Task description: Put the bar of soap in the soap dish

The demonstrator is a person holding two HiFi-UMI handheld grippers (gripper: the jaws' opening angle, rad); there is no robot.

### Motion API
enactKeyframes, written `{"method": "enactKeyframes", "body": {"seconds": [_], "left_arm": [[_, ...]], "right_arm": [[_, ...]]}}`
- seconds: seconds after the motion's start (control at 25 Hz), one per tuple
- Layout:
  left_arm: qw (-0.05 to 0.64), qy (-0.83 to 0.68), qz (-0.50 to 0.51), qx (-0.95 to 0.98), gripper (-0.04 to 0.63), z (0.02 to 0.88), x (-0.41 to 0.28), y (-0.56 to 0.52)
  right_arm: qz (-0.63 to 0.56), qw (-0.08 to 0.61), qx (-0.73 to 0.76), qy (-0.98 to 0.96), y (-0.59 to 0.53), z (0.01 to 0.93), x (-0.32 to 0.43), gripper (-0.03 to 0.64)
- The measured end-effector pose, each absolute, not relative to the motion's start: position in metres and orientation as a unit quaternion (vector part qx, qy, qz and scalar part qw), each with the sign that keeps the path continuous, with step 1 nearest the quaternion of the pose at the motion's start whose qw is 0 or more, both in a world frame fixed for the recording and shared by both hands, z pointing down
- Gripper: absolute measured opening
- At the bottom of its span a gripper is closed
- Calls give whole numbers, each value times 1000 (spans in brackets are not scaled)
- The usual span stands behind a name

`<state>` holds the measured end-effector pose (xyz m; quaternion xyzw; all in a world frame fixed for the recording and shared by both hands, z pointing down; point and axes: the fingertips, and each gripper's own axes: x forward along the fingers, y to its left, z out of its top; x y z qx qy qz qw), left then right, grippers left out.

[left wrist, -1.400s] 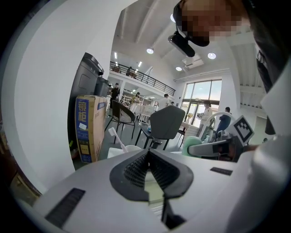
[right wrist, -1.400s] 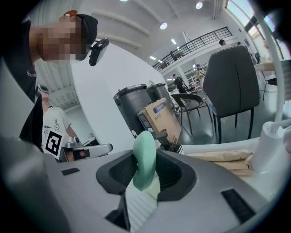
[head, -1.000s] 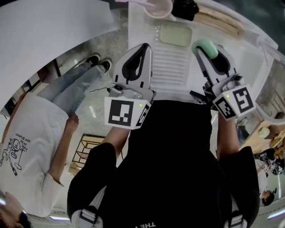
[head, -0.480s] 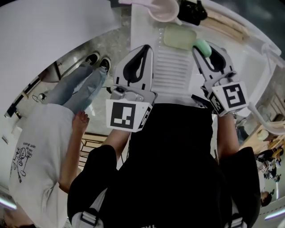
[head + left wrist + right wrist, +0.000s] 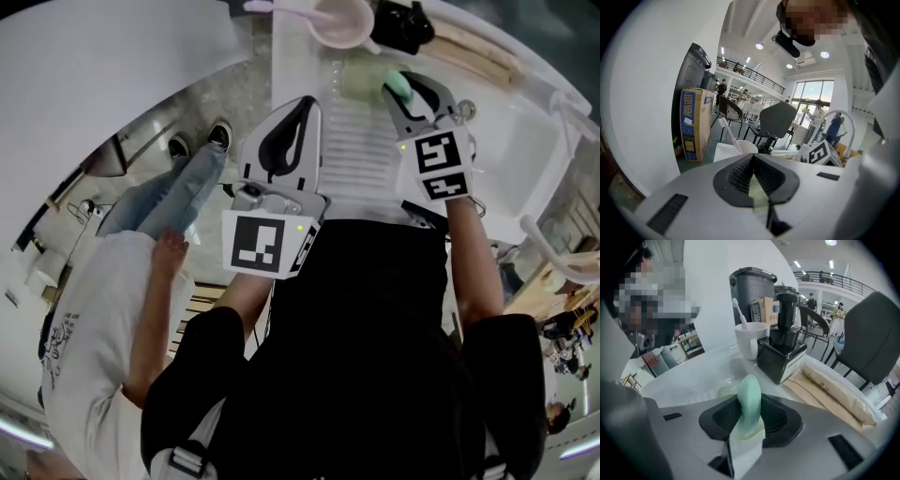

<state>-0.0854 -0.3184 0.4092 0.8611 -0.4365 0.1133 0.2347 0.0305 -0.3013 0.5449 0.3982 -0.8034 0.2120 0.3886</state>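
Observation:
The mint-green bar of soap (image 5: 395,86) stands on edge between the pads of my right gripper (image 5: 409,86), which is shut on it. In the right gripper view the soap (image 5: 750,404) sticks up past the pads, just above and short of the pale green soap dish (image 5: 724,391). That dish (image 5: 357,80) lies at the far end of the white ribbed draining board (image 5: 361,141). My left gripper (image 5: 306,101) hovers over the board's left edge. Its pads (image 5: 740,173) meet at the tip with nothing in them.
Behind the dish stand a white cup with a toothbrush (image 5: 751,339) and a black holder (image 5: 783,352). A long paper-wrapped package (image 5: 834,386) lies to the right. A white basin (image 5: 527,159) sits right of the board. A person in jeans (image 5: 178,187) stands left of the counter.
My right gripper has come down and rolled, carrying the soap left toward the dish. The left gripper has stayed put. The bystander's legs have shifted.

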Motion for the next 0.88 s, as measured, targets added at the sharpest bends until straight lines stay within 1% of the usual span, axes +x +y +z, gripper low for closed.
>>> {"method": "enactKeyframes", "body": {"seconds": [0.2, 0.48, 0.6, 0.72, 0.88], "left_arm": [[235, -434, 110, 863, 3, 406, -83, -315], [230, -433, 110, 864, 4, 404, -82, -313], [227, -434, 109, 865, 3, 401, -82, -312], [224, -435, 109, 866, 3, 398, -80, -311], [224, -440, 104, 863, 3, 395, -80, -309]], "right_arm": [[178, 450, 374, -791, -307, 568, 23, 127], [57, 562, 325, -759, -308, 581, 15, 129], [30, 597, 316, -736, -306, 588, 22, 129], [25, 609, 300, -734, -301, 595, 21, 129], [57, 586, 306, -748, -300, 596, 17, 135]]}}
